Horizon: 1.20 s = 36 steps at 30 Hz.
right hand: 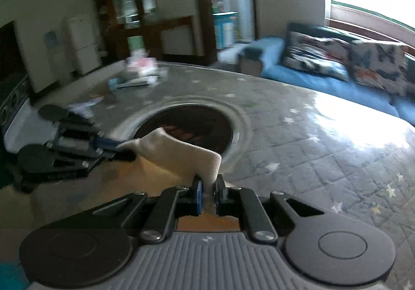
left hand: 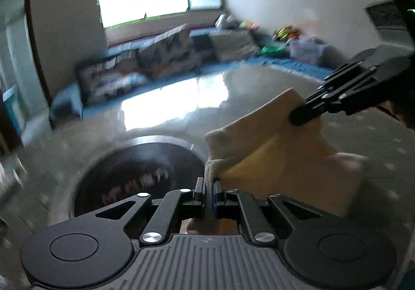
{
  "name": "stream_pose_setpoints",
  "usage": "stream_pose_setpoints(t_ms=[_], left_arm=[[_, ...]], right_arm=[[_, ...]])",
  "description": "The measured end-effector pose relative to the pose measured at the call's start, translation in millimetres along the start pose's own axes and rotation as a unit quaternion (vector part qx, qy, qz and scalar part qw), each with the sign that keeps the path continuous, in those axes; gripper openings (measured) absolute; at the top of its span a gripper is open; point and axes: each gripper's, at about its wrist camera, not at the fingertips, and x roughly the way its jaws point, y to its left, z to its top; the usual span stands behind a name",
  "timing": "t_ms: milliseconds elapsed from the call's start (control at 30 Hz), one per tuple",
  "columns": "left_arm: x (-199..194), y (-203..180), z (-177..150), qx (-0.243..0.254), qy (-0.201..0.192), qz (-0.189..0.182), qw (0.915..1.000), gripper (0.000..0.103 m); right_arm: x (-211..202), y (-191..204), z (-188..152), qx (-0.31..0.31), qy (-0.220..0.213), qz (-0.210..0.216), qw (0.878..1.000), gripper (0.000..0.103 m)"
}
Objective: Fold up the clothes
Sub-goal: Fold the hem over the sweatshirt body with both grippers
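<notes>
Cream fleece garment (left hand: 272, 150) hangs pinched between the left gripper (left hand: 208, 195) and right gripper (right hand: 207, 194); both clamps should hold level, edge taut, while lowering.

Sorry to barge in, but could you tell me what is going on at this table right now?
A person is folding clothes with a handheld gripper in each hand. The left gripper and the right gripper are each shut on an edge of a cream garment, holding it up between them above the round grey table. The table has a dark circular recess in its middle, and the fold is not yet laid down.
</notes>
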Motion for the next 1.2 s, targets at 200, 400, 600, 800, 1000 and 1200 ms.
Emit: stream_pose_setpoints(t_ms=[200, 400, 600, 800, 1000, 1200], left_arm=[[43, 13, -14, -0.055, 0.039, 0.03, 0.9973, 0.017], [28, 15, -17, -0.059, 0.023, 0.073, 0.9953, 0.021], [-3, 7, -8, -0.077, -0.011, 0.074, 0.9942, 0.03], [4, -28, -3, -0.063, 0.004, 0.013, 0.9979, 0.037], [22, -47, -4, -0.056, 0.019, -0.011, 0.9982, 0.037], [31, -42, -4, -0.07, 0.025, -0.009, 0.9972, 0.037]], right_arm=[[64, -16, -25, 0.033, 0.026, -0.041, 0.998, 0.013], [32, -29, -40, 0.064, -0.01, -0.069, 0.996, 0.02], [5, -35, -61, 0.061, 0.009, -0.083, 0.995, 0.024], [15, -46, -68, 0.089, 0.012, -0.087, 0.992, 0.024], [28, -48, -72, 0.11, 0.012, -0.093, 0.99, 0.009], [18, -35, -68, 0.07, -0.018, -0.143, 0.987, 0.004]])
